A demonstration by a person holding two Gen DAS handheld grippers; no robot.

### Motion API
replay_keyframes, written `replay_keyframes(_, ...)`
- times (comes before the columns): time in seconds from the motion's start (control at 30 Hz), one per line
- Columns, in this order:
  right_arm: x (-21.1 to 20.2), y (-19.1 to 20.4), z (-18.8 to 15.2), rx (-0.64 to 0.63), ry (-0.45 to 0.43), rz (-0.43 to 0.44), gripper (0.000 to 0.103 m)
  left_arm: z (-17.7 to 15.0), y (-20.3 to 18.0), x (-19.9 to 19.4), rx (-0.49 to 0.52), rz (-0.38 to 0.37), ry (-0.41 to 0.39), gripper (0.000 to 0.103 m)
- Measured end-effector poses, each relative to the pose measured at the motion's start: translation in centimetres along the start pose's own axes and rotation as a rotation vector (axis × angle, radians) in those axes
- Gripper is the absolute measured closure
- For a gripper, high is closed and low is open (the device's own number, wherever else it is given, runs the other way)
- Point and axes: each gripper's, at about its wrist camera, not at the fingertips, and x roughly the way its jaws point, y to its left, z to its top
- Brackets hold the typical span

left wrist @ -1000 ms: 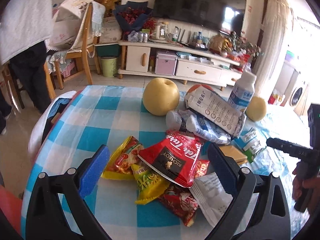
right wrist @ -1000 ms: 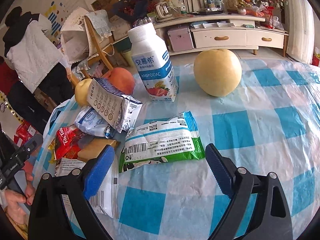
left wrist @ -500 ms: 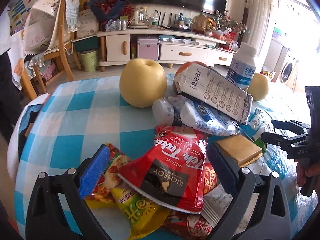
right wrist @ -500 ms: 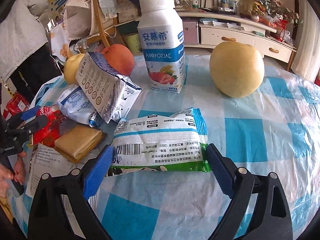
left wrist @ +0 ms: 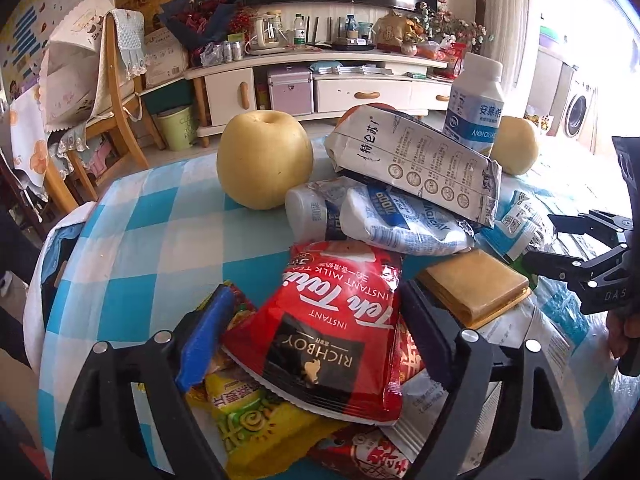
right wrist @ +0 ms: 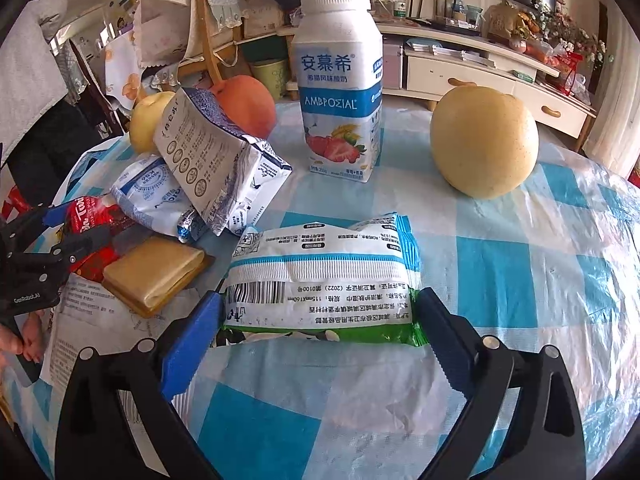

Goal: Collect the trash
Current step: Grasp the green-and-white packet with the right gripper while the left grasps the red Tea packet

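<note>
A heap of wrappers lies on the blue-checked table. My left gripper straddles a red Teh Tarik packet that tops the heap. Its jaws are closing, with the blue pads at the packet's edges but not visibly pressing. Under that packet lie a yellow snack wrapper and more red wrappers. My right gripper is open, its tips flanking the near end of a white-and-green packet lying flat on the cloth. Each gripper shows at the edge of the other's view.
Behind the heap lie a crumpled milk carton, a white-blue pouch, a flat brown pack and a paper leaflet. A yogurt bottle, two pears and a peach stand further back.
Both grippers have come forward and down onto their packets, rolling slightly. The left jaws have narrowed around the red packet. The right jaws stay wide.
</note>
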Motion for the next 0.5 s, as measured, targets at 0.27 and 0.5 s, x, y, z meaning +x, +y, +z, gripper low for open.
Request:
replay_keyframes(0.27,-0.3,0.1,-0.5,-0.05,-0.002,-0.019,0.028,-0.4,-0.5,-0.7,-0.027,0.02,0.009,0.024)
replay_keyframes(0.5,-0.8,0.0,-1.0,-0.055,-0.006,-0.014,0.03,-1.0,-0.6,-1.5,-0.056,0.031,0.015,0.027)
